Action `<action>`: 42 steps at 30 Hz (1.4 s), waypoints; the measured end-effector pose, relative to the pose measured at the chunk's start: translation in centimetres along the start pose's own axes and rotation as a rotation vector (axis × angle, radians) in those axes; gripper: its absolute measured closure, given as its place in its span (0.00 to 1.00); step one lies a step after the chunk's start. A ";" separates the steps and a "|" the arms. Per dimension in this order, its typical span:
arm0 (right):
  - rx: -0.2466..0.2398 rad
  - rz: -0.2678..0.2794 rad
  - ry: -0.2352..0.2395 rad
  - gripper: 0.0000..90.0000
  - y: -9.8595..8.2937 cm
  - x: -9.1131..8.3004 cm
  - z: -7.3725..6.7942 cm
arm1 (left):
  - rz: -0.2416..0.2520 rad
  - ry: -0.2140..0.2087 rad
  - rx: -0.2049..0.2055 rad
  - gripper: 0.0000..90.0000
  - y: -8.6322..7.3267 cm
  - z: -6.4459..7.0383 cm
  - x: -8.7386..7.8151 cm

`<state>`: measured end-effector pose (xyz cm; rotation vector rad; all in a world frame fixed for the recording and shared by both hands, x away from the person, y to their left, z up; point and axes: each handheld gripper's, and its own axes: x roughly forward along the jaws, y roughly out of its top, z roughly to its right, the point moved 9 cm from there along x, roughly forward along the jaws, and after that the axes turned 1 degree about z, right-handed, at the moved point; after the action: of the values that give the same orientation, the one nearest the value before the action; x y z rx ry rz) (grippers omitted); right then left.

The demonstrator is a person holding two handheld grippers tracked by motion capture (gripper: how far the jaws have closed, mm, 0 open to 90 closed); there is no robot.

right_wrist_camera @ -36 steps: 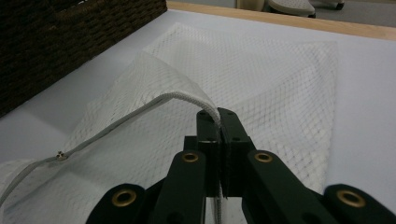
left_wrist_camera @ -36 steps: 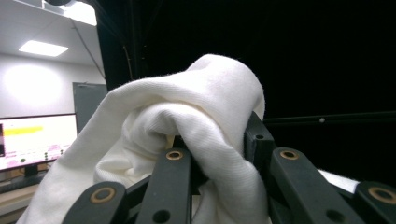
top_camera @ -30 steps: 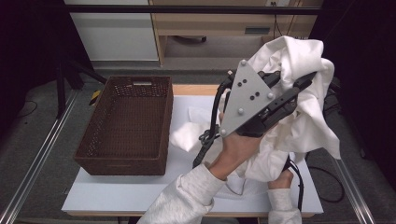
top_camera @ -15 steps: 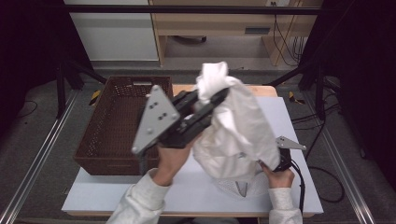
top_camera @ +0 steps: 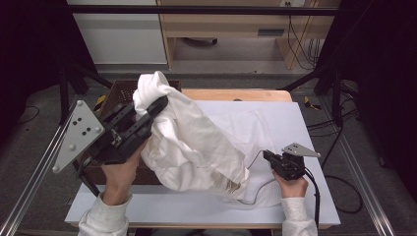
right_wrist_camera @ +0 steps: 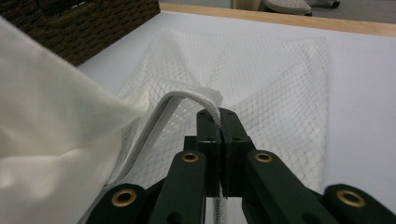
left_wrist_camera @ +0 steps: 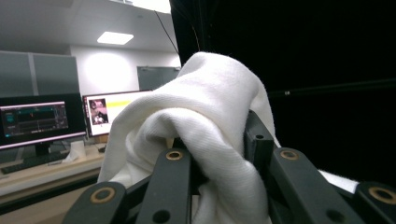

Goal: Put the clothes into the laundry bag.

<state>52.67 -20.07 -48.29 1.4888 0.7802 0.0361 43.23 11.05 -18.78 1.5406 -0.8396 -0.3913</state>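
Note:
A white garment (top_camera: 192, 145) hangs from my left gripper (top_camera: 158, 105), which is raised over the table's left side and shut on a bunched fold. In the left gripper view that fold (left_wrist_camera: 205, 98) drapes over both jaws. The garment's lower end reaches the mouth of a white mesh bag (top_camera: 248, 123) that lies flat on the white table (top_camera: 305, 128). My right gripper (top_camera: 266, 157) sits low at the right front, shut on the bag's white drawstring cord (right_wrist_camera: 187, 100). From the right gripper view the mesh bag (right_wrist_camera: 261, 70) spreads ahead and the garment (right_wrist_camera: 46, 121) fills the left.
A dark wicker basket (top_camera: 123, 91) stands at the table's left, partly behind the left gripper and garment; its corner (right_wrist_camera: 93, 23) shows in the right gripper view. Metal rails run along both table sides. A wooden strip (top_camera: 236, 94) edges the far side.
The left gripper has swung the garment from the upper right across to the left and lower. The right gripper has come out from under the cloth at the right front.

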 end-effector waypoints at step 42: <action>-0.011 0.014 0.025 0.99 0.7 0.0 -1.4 | -0.837 -0.351 0.079 0.79 -32.0 17.5 11.9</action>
<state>52.30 -18.79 -47.54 1.4858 0.7889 0.0694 48.20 -11.10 -49.74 1.8824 -0.4270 -1.2739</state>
